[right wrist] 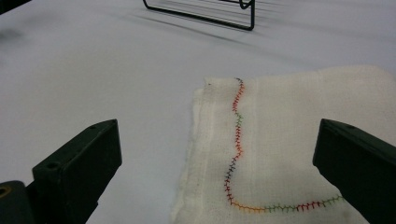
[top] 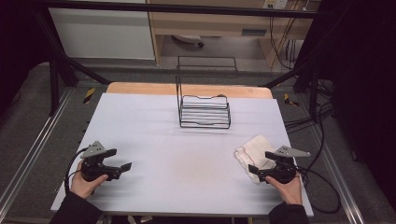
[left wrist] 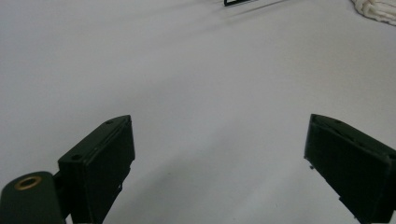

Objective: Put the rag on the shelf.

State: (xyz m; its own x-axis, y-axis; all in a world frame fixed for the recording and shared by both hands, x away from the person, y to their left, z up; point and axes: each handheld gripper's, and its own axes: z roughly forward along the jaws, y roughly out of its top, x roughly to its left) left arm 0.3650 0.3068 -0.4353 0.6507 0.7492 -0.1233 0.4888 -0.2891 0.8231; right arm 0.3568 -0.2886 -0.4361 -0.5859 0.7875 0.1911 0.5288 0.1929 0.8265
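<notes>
Cream-white cotton, a folded cloth (right wrist: 280, 149) edged with multicoloured stitching, is seen lying on the white table (top: 187, 154) at its right near side, well apart from the black wire rack (top: 204, 112) at the far middle. The right gripper (top: 256, 171) is held at the cloth's near edge, jaws spread, nothing gripped. The left gripper (top: 123, 169) is held over bare table at the left, jaws likewise spread and empty.
</notes>
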